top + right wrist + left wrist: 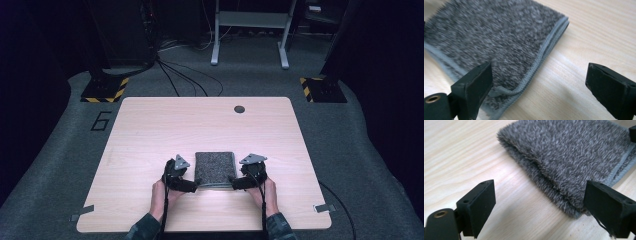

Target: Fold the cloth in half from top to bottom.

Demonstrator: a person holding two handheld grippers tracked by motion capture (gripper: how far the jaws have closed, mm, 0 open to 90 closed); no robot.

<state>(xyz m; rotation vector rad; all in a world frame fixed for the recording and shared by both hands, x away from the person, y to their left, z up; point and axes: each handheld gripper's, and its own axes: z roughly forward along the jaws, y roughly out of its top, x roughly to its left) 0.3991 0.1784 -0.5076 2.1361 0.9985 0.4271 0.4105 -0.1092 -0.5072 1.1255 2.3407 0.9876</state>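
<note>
So the folded grey towel (215, 169) sat near the table's (150, 125) 6 o'clock edge, left gripper (192, 186) at its 8 o'clock corner, right gripper (235, 183) at 4. Both jaws stood apart, gripping nothing, probably letting go after squaring the fold.

Folded grey fuzzy cloth (215, 169) lying flat on pale wooden table (150, 130). Left black gripper (192, 185) at its near left corner, right black gripper (236, 183) at near right corner. Dark round hole (239, 109) near far edge.
</note>
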